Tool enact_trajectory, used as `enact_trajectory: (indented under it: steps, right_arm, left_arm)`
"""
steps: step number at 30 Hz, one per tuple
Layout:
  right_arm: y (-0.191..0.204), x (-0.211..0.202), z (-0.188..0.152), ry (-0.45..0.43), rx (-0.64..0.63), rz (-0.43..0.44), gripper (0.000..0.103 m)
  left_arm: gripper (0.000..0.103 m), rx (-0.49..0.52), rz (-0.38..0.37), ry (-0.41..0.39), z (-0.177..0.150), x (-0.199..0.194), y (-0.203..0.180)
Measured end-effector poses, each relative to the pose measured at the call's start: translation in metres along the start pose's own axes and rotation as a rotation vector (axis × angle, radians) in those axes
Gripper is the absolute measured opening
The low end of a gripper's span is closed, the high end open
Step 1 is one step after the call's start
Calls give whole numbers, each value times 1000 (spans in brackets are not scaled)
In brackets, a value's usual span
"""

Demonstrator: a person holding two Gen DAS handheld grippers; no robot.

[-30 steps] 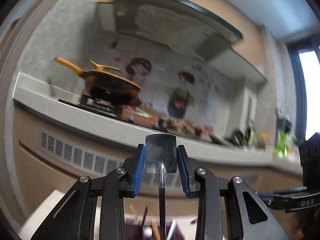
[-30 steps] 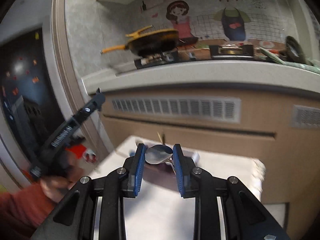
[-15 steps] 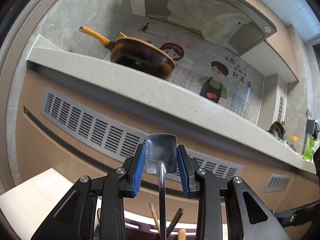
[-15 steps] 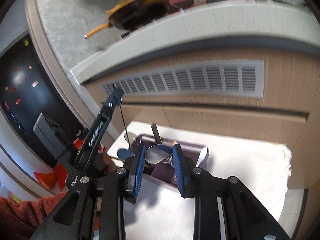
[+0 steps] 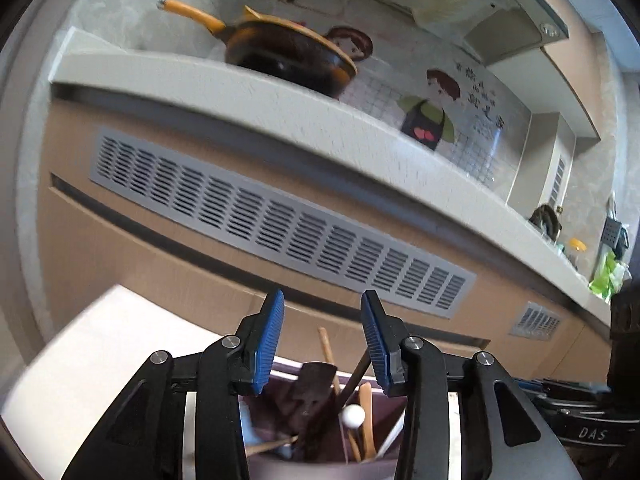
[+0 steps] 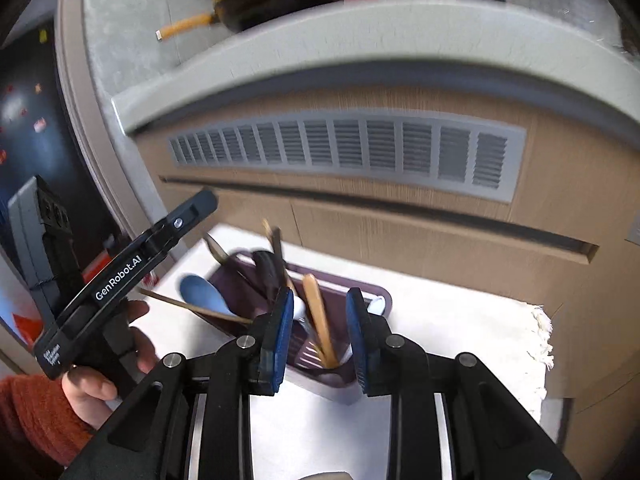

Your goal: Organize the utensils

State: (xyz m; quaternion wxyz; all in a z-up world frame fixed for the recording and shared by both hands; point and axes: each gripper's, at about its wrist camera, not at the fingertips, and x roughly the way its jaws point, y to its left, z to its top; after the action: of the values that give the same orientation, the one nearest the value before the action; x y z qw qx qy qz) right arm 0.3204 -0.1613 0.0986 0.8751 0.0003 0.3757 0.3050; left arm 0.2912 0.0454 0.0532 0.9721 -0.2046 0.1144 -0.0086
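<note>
A: The utensils — where are they?

B: Standing in the purple holder (image 6: 372, 294) on the white mat (image 6: 472, 320). Wooden spoon (image 6: 318, 320) upright near its middle, a dark handle (image 6: 269, 266) leaning behind it, a blue spoon (image 6: 202, 294) and a chopstick (image 6: 192, 307) poking out over the holder's left edge.

A: Grippers?

B: Right gripper (image 6: 318, 334) hovers just above the holder's near edge, jaws spread, nothing between the pads. Left gripper (image 5: 322, 344) is over the holder too, jaws also spread and empty. In its view a dark metal spatula (image 5: 314, 394) stands inside, beside a white-tipped stick (image 5: 352, 415).

A: Beyond the holder?

B: Cabinet front with a grey vent (image 6: 348, 148) behind it; counter (image 5: 280, 96) above, with an orange-handled pan (image 5: 288, 54).

A: Step?

B: My read: a drop-off into the holder, both tools free. Next likely calls for backing the grippers off and finding another loose utensil. None is visible outside the holder from here.
</note>
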Motion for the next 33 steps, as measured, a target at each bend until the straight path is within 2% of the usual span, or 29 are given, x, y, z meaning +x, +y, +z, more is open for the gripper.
enact_trajectory:
  steps: [2,4,6,9,13,20,23,26,33]
  right_arm:
    - [0,-21,-7,-68,20,-14,25]
    - [9,-44,-26,-164,21,-74,26]
    - [23,-59,-46,-202,-20,-137,26]
    - [44,-72,-77,-175,-25,-233,26]
    - [63,-86,-120,-118,32,-209,26]
    - [87,-107,-155,-114,13,-269,26]
    - [91,-112,-159,-114,22,-251,26]
    - [96,-118,-162,-122,-6,-276,26]
    - [105,-125,-161,-143,-34,-281,26]
  left_arm:
    - [41,53,32,48,4,-19,-5]
    - [41,157,76,112,-3,-41,-14]
    - [41,241,110,162,-20,-66,-20]
    - [41,280,151,244,-50,-98,-21]
    - [41,256,189,307,-82,-132,-20]
    - [41,312,183,289,-99,-173,-39]
    - [41,348,200,285,-100,-178,-48]
    - [41,351,176,295,-100,-179,-51]
    - [41,357,174,294,-99,-181,-53]
